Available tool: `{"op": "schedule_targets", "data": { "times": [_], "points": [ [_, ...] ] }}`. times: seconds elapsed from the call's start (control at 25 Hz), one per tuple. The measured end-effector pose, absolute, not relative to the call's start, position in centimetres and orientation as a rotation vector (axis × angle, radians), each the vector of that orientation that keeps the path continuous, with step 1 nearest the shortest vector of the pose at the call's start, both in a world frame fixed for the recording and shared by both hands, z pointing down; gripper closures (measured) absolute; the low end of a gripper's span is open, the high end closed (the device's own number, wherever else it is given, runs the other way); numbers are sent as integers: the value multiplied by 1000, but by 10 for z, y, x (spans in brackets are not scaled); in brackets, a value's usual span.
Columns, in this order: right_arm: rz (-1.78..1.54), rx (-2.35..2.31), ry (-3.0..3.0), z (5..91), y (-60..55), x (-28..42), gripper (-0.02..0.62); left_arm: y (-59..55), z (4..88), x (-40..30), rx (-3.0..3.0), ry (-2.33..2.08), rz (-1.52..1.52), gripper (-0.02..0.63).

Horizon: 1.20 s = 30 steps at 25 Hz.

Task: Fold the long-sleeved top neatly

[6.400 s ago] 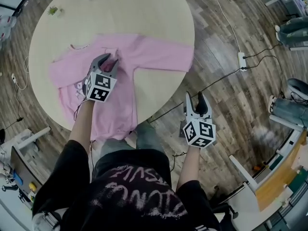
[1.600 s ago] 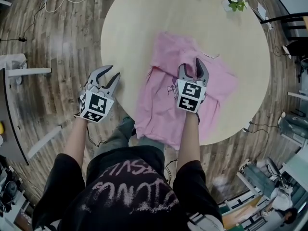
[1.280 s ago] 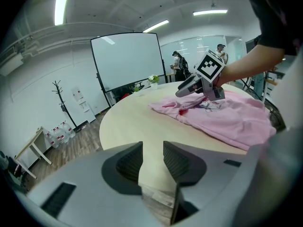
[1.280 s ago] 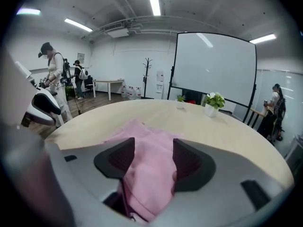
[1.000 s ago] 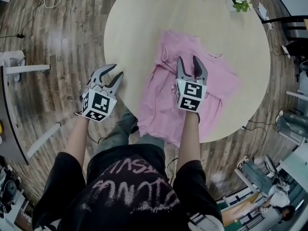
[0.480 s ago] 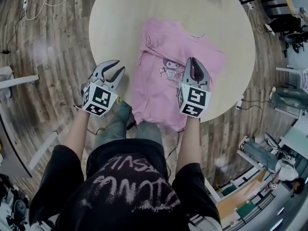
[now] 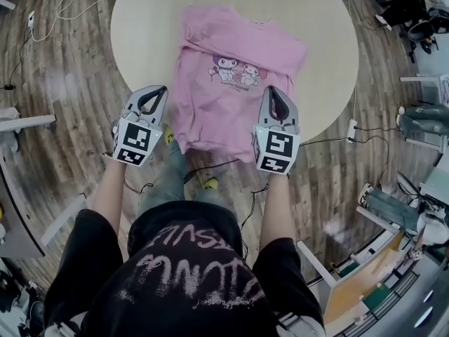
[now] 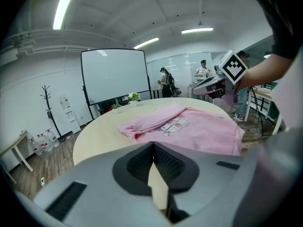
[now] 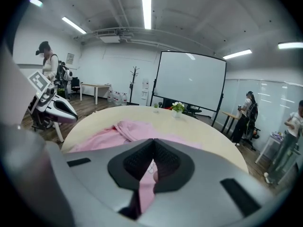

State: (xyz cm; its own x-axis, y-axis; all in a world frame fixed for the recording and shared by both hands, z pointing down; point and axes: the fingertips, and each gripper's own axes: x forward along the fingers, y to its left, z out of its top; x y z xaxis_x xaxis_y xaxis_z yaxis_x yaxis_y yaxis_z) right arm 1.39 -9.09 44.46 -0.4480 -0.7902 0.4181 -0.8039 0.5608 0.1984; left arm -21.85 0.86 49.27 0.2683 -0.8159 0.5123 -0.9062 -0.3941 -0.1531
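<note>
table (image 7: 140, 27) far rim cropped, top (image 7: 238, 93) hem corner hidden

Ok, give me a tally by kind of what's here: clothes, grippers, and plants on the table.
pink top: 1
grippers: 2, the left gripper and the right gripper
potted plants: 2
total: 5

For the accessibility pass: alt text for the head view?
A pink top with a cartoon print lies spread on a round table, seen from above. The left hand-held gripper hangs beside its near corner, the right hand-held gripper over the other; both have just closed.
</note>
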Motion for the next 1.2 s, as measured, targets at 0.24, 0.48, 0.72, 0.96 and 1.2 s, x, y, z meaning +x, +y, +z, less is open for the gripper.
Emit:
{"op": "schedule_targets", "data": {
  "times": [0.24,0.48,0.72,0.96,1.2],
  "points": [
    [8,1213,-2378,450,-29,59,589,64,487,-175,2359,-1677,875,595],
    [-31,1141,-2423,451,32,101,589,122,476,-145,2313,-1778,952,595],
    [-50,1083,-2411,463,75,142,566,164,477,-120,2263,-1823,1036,594],
    [59,1055,-2366,498,97,161,491,180,494,-110,2211,-1790,1115,592],
    [166,1024,-2313,548,107,151,374,175,529,-115,2152,-1741,1163,459]
  ]
}}
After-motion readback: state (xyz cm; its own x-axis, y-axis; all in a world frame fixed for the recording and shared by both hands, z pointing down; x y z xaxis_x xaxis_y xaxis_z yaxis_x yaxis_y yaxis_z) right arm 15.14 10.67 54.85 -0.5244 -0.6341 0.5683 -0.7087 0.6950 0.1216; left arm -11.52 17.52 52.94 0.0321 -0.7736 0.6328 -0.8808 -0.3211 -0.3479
